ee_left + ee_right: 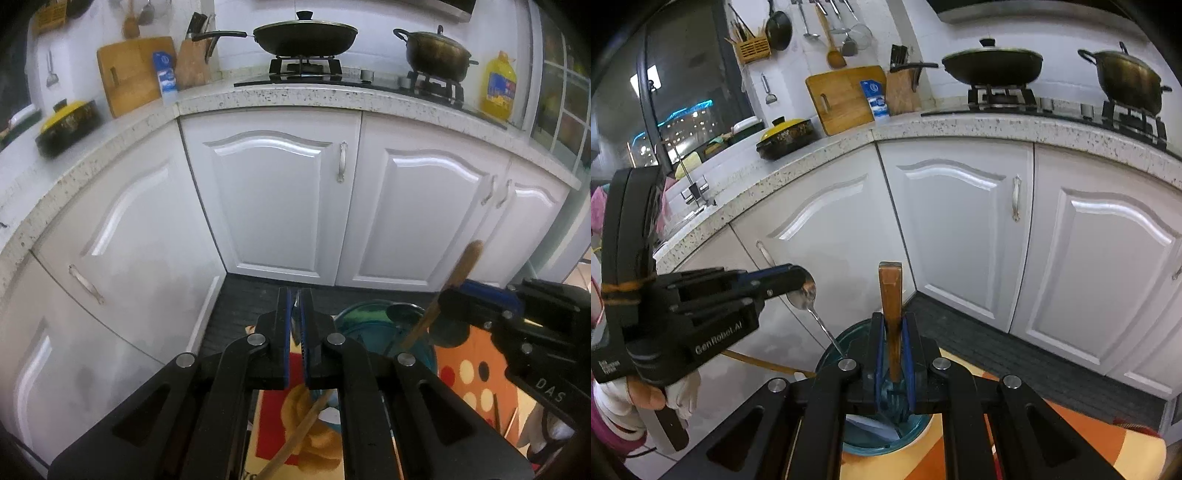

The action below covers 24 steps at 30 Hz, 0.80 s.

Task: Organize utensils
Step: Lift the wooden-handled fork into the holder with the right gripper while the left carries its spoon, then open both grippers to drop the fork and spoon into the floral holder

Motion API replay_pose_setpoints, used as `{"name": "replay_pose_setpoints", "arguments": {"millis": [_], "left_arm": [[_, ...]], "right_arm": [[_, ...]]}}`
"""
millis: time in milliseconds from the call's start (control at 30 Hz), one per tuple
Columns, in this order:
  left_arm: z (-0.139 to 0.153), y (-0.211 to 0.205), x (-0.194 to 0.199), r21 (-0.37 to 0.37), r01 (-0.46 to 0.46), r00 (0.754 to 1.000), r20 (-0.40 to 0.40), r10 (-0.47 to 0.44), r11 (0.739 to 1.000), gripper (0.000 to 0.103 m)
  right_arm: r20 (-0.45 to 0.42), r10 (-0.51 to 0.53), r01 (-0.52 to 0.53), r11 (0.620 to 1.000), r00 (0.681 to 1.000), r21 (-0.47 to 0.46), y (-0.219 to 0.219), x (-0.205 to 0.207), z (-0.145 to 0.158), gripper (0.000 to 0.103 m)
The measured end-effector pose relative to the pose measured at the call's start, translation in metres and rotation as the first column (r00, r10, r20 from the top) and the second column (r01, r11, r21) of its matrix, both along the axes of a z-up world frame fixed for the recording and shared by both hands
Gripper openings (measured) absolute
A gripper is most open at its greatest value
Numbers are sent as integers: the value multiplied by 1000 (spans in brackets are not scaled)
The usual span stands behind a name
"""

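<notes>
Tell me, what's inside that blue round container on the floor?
The blue container shows a folded white paper and a fork's tines of the wooden-handled utensil. The right gripper hides the rest.

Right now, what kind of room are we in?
A home kitchen, most likely. A lidded frying pan and a pot sit on a gas stove, a wooden cutting board leans against the wall, and white cabinets run under a speckled countertop.
</notes>
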<state>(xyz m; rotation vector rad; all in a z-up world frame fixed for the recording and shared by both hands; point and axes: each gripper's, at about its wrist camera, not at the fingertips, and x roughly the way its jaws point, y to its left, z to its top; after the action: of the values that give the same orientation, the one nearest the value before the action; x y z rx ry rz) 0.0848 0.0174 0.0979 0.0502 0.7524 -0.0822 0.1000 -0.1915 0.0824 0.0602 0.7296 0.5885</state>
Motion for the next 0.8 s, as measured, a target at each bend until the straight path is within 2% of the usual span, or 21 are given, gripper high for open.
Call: {"name": "replay_pose_setpoints", "arguments": {"millis": [67,133,167,333,800], "left_arm": [[-1,-1,-2,-8,-4,1000,1,4,1000,17],[-1,-1,-3,-25,-5,1000,3,5,1000,30],[0,-1,-4,-35,-3,1000,5,4,999,33],[3,-3,-9,-38,1,1000,15,-1,999,39],[18,-4,-31,-38,2,998,59,0,999,39]], "right_arm": [[-2,2,-2,1000,1000,-13,0,-2,-3,13],[-6,5,-5,1000,1000,-8,0,-4,-3,26],[-6,7,-7,1000,1000,2,-2,-5,-3,29],[-12,-9,9,999,1000,37,-9,-8,0,29],[-19,-31,33,995,999,94,-28,-33,7,32]]}}
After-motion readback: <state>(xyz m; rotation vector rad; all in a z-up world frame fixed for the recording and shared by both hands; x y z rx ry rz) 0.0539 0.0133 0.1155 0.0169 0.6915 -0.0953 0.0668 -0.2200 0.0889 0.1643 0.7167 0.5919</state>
